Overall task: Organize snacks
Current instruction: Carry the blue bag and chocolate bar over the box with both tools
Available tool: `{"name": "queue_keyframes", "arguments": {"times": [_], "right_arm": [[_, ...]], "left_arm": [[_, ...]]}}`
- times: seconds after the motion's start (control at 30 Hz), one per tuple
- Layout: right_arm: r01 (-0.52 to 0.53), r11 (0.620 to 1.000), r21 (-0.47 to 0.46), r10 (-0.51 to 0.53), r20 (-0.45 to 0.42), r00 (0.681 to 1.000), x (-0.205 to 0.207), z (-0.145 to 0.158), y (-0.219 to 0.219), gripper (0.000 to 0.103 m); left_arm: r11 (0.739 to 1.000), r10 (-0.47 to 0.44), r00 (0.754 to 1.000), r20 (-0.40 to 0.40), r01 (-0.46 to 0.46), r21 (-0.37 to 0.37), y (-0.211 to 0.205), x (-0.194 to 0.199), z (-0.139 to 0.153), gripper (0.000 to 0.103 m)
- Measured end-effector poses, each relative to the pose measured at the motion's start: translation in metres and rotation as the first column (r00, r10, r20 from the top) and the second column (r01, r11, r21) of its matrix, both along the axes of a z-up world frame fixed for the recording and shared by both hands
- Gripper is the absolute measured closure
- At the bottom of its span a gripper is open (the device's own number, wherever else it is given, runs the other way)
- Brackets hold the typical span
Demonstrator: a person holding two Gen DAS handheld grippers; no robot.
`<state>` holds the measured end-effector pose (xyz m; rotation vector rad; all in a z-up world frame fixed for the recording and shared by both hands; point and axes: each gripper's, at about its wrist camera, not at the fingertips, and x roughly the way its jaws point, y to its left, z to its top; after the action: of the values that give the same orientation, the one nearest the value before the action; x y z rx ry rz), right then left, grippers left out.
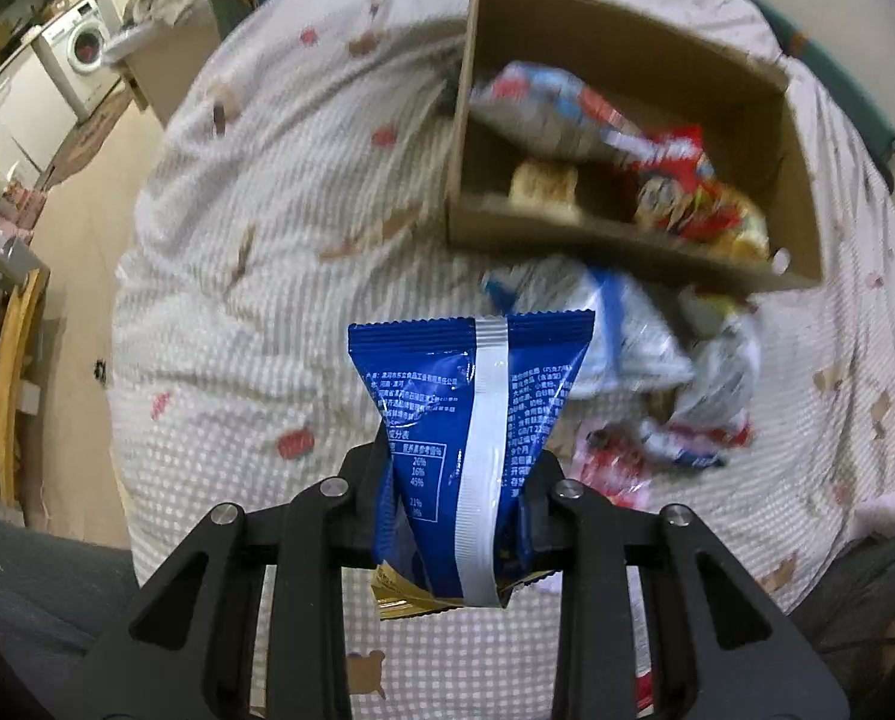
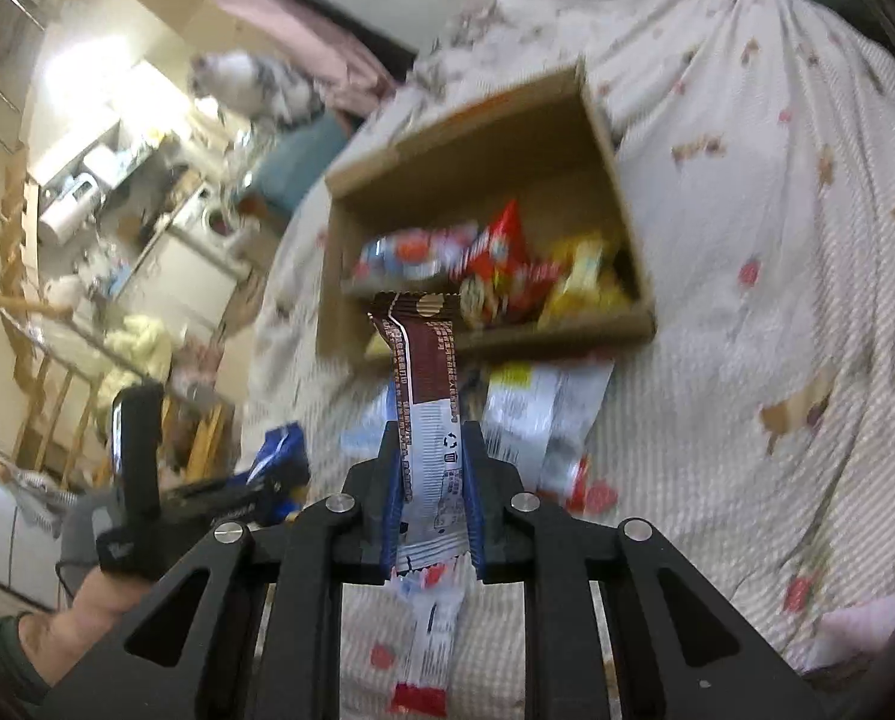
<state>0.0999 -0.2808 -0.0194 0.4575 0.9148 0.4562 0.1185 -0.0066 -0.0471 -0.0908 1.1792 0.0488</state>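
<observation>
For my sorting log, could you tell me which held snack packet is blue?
The blue packet in the left tool; the right tool holds a narrow brown packet.

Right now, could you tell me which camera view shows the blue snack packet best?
The left wrist view: the blue snack packet fills the centre, sharp, clamped in the left gripper. The right wrist view catches only a small blue corner at its left.
</observation>
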Motion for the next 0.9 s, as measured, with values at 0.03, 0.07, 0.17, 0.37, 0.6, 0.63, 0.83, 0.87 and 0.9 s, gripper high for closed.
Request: {"name": "queue_keyframes", "arguments": {"times": [0.03, 0.07, 0.17, 0.37, 0.6, 0.63, 0.83, 0.87, 0.9], "right_arm": [[0.009, 1.000, 0.004, -0.009, 0.013, 1.000, 0.004, 0.007, -0.004, 0.084], [0.014, 1.000, 0.003, -0.014, 0.021, 1.000, 0.003, 0.011, -0.003, 0.084], [0.022, 1.000, 0.005, -0.022, 0.042, 0.999, 0.017, 0.022, -0.009, 0.084], [0.018, 1.000, 0.008, -0.019, 0.090, 0.996, 0.040, 0.024, -0.010, 0.084], [0.032, 0.999, 0.009, -0.033, 0.132, 0.991, 0.070, 0.027, -0.014, 0.084], [0.036, 0.999, 0.005, -0.037, 0.135, 0.990, 0.075, 0.027, -0.014, 0.084], [0.057, 0.998, 0.008, -0.058, 0.136, 0.989, 0.100, 0.021, -0.018, 0.084], [0.059, 0.998, 0.008, -0.059, 0.131, 0.990, 0.104, 0.019, -0.019, 0.084], [0.058, 0.998, 0.008, -0.058, 0.130, 0.990, 0.108, 0.017, -0.019, 0.084]], "left_arm": [[1.000, -0.004, 1.000, 0.018, 0.004, 0.005, -0.001, 0.002, 0.006, 0.077], [1.000, -0.010, 0.999, 0.039, 0.010, 0.010, -0.002, 0.005, 0.015, 0.077], [0.999, -0.028, 0.995, 0.091, 0.026, 0.023, -0.004, 0.016, 0.035, 0.077], [0.998, -0.052, 0.985, 0.165, 0.044, 0.051, -0.003, 0.046, 0.063, 0.077], [0.992, -0.089, 0.970, 0.226, 0.066, 0.108, -0.014, 0.085, 0.080, 0.077], [0.991, -0.095, 0.968, 0.232, 0.070, 0.112, -0.016, 0.089, 0.082, 0.077], [0.992, -0.104, 0.963, 0.250, 0.081, 0.097, -0.029, 0.121, 0.081, 0.077], [0.994, -0.102, 0.963, 0.248, 0.087, 0.071, -0.029, 0.124, 0.080, 0.077], [0.994, -0.107, 0.963, 0.249, 0.102, 0.033, -0.029, 0.128, 0.078, 0.077]]}}
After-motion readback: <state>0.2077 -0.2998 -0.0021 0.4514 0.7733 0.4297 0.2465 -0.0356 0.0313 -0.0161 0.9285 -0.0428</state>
